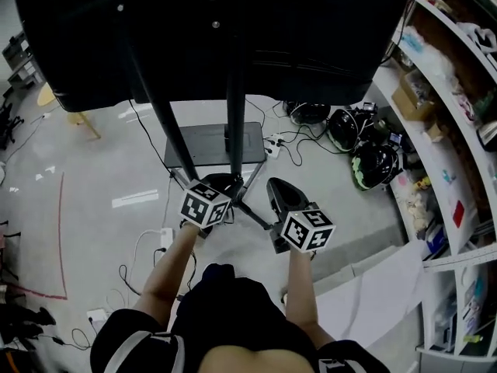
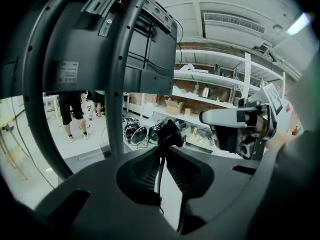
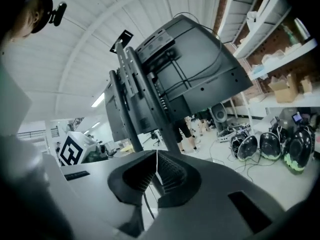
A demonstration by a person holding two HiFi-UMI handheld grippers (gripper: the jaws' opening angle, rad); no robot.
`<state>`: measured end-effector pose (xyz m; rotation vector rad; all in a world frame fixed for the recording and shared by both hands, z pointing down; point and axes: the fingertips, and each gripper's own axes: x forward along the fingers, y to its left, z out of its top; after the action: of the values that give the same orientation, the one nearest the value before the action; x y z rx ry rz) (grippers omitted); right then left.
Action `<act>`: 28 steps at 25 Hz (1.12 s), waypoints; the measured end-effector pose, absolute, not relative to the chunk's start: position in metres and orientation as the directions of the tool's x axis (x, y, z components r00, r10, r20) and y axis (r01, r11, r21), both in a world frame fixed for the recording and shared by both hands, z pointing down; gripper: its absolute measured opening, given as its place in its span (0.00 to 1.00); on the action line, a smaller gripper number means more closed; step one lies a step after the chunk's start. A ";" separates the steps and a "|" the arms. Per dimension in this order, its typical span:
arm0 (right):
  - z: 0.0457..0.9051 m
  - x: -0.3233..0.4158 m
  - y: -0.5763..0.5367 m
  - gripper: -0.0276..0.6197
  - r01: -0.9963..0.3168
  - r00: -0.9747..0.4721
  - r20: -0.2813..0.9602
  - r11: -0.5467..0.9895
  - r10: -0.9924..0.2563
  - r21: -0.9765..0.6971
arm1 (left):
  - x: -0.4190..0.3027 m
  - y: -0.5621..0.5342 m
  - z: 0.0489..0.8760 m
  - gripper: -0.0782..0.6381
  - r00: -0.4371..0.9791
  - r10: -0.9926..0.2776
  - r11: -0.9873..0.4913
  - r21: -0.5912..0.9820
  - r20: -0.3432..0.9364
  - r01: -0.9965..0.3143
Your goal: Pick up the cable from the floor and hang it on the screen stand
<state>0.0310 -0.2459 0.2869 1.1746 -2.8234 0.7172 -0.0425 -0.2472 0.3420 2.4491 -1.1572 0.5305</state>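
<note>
The screen stand (image 1: 235,92) rises in front of me, with the black back of the screen (image 1: 217,29) on top. A black cable end (image 2: 170,133) sticks up between the pads of my left gripper (image 2: 162,150), which is shut on it, and a thin strand runs down between the jaws. My right gripper (image 3: 156,156) has its jaws pressed together, and a dark cable strand (image 3: 146,204) hangs from under its pads. In the head view the left gripper (image 1: 223,182) and right gripper (image 1: 276,186) are side by side close to the stand's poles, with a thin black cable (image 1: 255,214) stretched between them.
The stand's flat base (image 1: 186,144) lies on the grey floor just ahead. Helmets (image 1: 373,162) and loose wires clutter the floor to the right, in front of long shelves (image 1: 450,130). A white power strip (image 1: 165,238) and cords lie at the left. People stand behind the stand (image 2: 72,114).
</note>
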 end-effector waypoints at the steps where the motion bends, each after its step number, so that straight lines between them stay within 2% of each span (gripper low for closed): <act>1: 0.277 0.021 -0.249 0.08 -0.663 -0.733 0.164 0.639 -0.661 -0.390 | -0.047 -0.250 0.335 0.17 0.594 -0.649 -0.592 0.175 0.475 -0.787; 8: 0.224 -0.031 -0.271 0.08 -0.657 -0.744 0.145 0.673 -0.653 -0.340 | -0.082 -0.263 0.276 0.17 0.637 -0.643 -0.616 0.206 0.427 -0.760; 15: 0.153 -0.061 -0.301 0.08 -0.601 -0.783 0.045 0.736 -0.620 -0.312 | -0.118 -0.295 0.202 0.17 0.623 -0.678 -0.649 0.081 0.390 -0.757; 20: 0.091 -0.071 -0.327 0.08 -0.592 -0.795 -0.011 0.781 -0.606 -0.199 | -0.134 -0.318 0.158 0.17 0.627 -0.695 -0.656 0.046 0.352 -0.753; 28: -0.002 -0.088 -0.342 0.08 -0.509 -0.855 -0.076 0.859 -0.512 -0.056 | -0.149 -0.349 0.086 0.17 0.617 -0.730 -0.657 -0.055 0.292 -0.752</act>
<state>-0.0880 -0.3423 -0.0016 0.8574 -3.1132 0.0540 -0.1486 -0.3489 0.0860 2.7590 -1.2662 0.4474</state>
